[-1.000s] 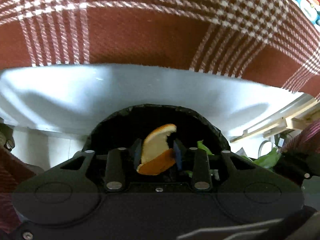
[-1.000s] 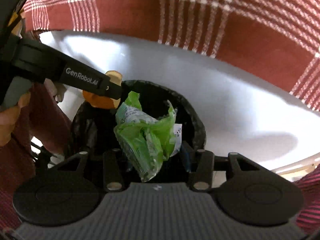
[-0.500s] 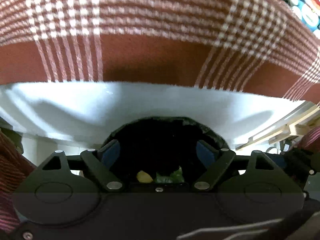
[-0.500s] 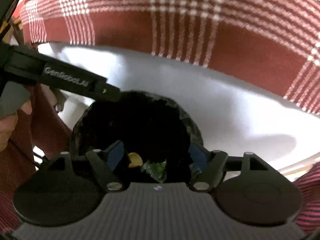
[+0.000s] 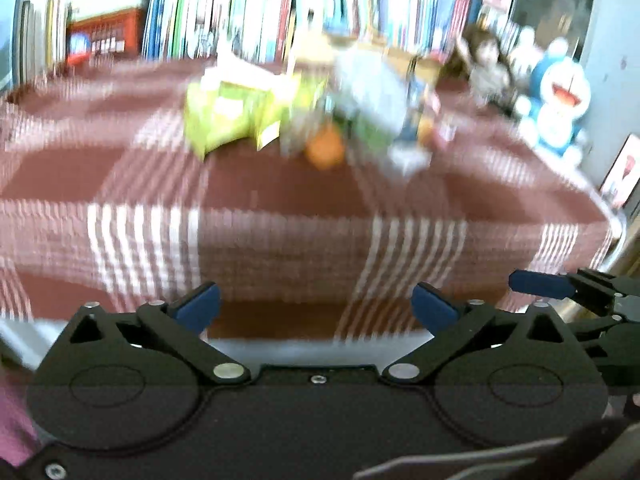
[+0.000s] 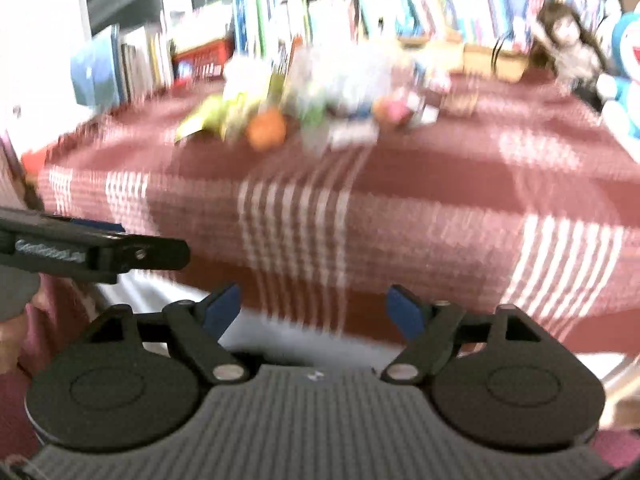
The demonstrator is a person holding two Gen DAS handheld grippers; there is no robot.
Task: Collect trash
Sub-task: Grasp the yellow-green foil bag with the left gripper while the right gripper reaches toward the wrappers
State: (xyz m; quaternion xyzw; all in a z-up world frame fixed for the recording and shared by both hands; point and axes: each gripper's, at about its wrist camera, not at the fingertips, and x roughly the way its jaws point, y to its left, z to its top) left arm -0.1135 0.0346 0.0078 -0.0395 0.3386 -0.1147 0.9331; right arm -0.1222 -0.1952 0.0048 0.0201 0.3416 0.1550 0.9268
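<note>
apparently the trash [image 5: 304,116] lies well beyond both empty, opening claws.

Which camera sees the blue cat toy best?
The left wrist view. The blue cat toy shows there nearly whole, face and body, at the table's far right edge. In the right wrist view the toy is cut off by the picture's edge, so only part shows.

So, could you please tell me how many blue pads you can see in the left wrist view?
3. Two are on the left claw's own fingers, bottom centre, one each side. The third is on the right claw's finger at the right edge; its other pad may be hidden.
</note>
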